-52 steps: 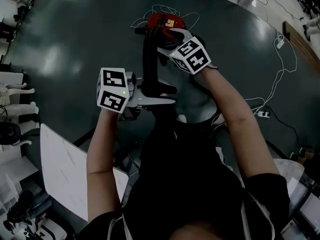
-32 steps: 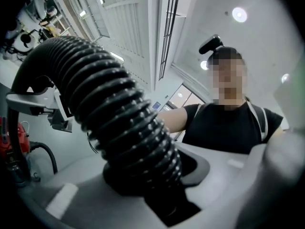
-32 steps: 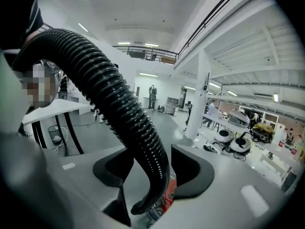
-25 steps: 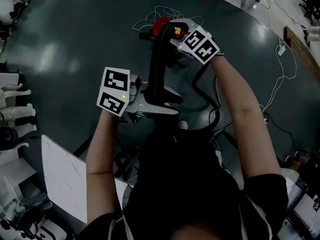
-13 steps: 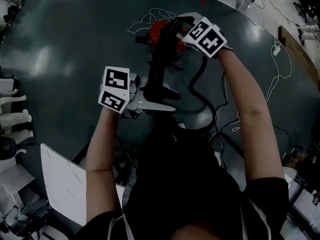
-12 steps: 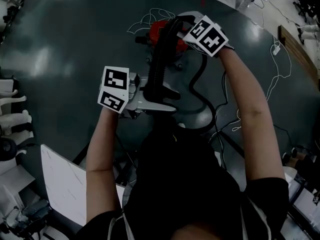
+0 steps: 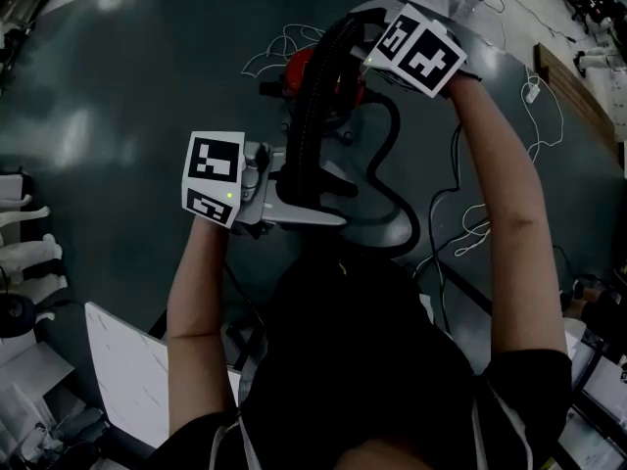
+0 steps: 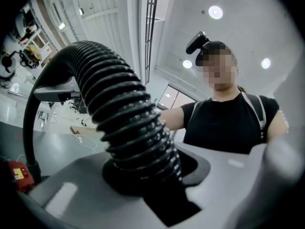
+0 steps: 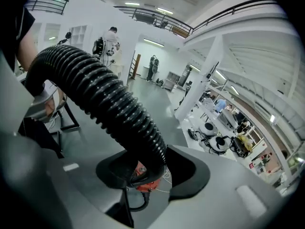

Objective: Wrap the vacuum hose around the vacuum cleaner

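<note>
A red vacuum cleaner (image 7: 294, 69) stands on the dark floor; part of it shows under the jaws in the right gripper view (image 9: 145, 184). Its black ribbed hose (image 7: 312, 116) rises in an arch between my two grippers. My left gripper (image 7: 313, 202) is shut on the hose's near, lower part, which fills the left gripper view (image 8: 124, 113). My right gripper (image 7: 348, 35) is shut on the hose's far, upper end above the vacuum cleaner, and the hose (image 9: 105, 99) curves away from its jaws towards the left. A thinner black tube (image 7: 392, 196) loops down to the right.
Thin white cables (image 7: 279, 42) lie around the vacuum cleaner, and more run right to a power strip (image 7: 534, 91). A white board (image 7: 127, 360) lies at lower left. Desks and several people (image 9: 112, 42) stand far off in the hall.
My right gripper has carried the hose's end farther away and to the right, over the vacuum cleaner. The left gripper has shifted slightly left, still holding the hose.
</note>
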A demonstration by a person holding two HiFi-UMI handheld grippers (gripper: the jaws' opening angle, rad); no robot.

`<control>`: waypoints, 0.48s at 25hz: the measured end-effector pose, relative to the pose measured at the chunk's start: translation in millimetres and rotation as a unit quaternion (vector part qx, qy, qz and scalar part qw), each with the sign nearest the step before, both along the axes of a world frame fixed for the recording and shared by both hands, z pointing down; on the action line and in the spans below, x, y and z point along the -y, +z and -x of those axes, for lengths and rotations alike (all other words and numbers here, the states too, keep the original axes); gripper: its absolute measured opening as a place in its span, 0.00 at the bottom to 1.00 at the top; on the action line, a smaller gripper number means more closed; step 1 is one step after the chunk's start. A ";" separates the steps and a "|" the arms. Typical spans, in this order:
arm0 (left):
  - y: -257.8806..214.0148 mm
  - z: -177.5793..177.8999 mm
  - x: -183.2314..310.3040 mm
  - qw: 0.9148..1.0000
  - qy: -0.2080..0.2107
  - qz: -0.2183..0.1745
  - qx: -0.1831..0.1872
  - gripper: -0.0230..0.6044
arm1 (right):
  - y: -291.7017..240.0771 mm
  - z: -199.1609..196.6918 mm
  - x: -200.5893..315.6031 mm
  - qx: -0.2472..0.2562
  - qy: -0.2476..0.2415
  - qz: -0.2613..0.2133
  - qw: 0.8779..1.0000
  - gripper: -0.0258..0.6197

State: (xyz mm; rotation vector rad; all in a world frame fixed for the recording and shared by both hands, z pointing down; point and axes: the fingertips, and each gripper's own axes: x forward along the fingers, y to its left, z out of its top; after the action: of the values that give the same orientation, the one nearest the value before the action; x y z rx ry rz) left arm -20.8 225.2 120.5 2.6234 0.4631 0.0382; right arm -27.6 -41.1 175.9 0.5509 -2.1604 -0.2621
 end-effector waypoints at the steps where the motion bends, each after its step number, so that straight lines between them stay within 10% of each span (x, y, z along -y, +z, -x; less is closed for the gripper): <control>1: -1.0 3.2 2.4 1.000 -0.001 -0.002 -0.003 0.28 | -4.1 -0.7 1.7 -0.006 0.003 -0.005 1.000 0.34; 12: 8.3 37.9 57.7 0.997 -0.065 0.026 -0.033 0.26 | -27.9 -22.2 29.4 -0.058 0.062 -0.043 0.995 0.33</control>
State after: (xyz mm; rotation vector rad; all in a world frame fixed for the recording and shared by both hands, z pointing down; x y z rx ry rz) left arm -58.7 167.4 128.8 2.6029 0.3091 -0.1022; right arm -5.4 -70.5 148.0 0.7003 -2.0017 -0.3123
